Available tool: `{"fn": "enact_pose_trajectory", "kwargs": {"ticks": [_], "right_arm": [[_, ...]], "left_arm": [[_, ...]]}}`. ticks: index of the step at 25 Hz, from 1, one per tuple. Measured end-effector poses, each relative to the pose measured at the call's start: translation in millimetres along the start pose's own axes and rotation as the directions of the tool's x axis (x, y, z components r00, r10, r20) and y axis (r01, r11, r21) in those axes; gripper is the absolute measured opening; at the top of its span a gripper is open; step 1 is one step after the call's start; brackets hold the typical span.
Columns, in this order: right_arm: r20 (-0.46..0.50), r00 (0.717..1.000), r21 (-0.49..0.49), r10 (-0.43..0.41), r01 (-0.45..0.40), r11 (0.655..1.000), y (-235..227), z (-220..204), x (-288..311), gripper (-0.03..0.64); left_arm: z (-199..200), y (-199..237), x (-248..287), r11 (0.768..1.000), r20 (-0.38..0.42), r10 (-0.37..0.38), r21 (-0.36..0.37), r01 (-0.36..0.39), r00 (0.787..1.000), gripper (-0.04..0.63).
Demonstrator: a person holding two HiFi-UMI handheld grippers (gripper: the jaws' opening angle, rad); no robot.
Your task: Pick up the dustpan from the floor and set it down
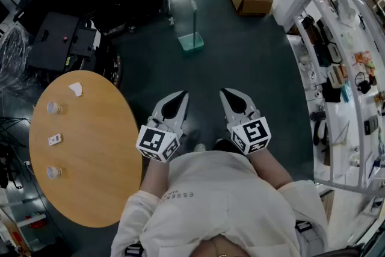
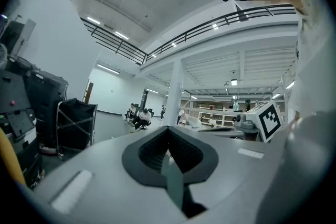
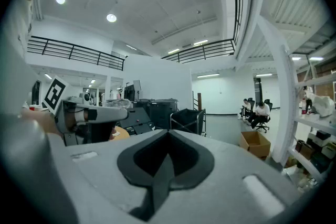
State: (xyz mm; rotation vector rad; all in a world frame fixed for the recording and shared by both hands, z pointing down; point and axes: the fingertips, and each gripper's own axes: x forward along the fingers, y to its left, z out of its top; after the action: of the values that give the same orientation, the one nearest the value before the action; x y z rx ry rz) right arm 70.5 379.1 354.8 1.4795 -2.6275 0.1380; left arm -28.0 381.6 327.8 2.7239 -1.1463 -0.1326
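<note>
We are carrying the left gripper (image 1: pixel 182 94) and right gripper (image 1: pixel 224 92) side by side, jaws closed on nothing, because the dustpan (image 1: pixel 191 41) is standing on the floor (image 1: pixel 246 63) well ahead, unreached.

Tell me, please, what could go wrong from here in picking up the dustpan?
The dustpan stands on the floor ahead, handle upright; the left gripper and right gripper are shut, so reaching in unopened could topple it. The round table lies close on the left and could be clipped.
</note>
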Motion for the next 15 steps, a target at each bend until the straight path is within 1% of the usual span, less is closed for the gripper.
{"fn": "enact_pose_trajectory", "kwargs": {"ticks": [7,12,15], "right_arm": [[0.008,1.0,0.006,-0.023,0.023,1.0,-5.8,1.2,0.0,-0.011],[0.026,0.999,0.052,-0.04,0.039,0.998,-13.2,1.2,-0.1,-0.011],[0.029,0.998,0.054,-0.056,0.054,0.997,-18.2,3.8,3.4,-0.011]], "left_arm": [[-0.5,6.5,-5.1,1.0,-0.005,0.02,0.001,-0.02,1.0,0.015],[-5.2,15.5,-7.9,0.999,-0.013,0.045,-0.009,-0.045,0.999,0.015],[-5.2,21.5,-9.2,0.999,-0.016,0.048,-0.019,-0.049,0.999,0.015]]}}
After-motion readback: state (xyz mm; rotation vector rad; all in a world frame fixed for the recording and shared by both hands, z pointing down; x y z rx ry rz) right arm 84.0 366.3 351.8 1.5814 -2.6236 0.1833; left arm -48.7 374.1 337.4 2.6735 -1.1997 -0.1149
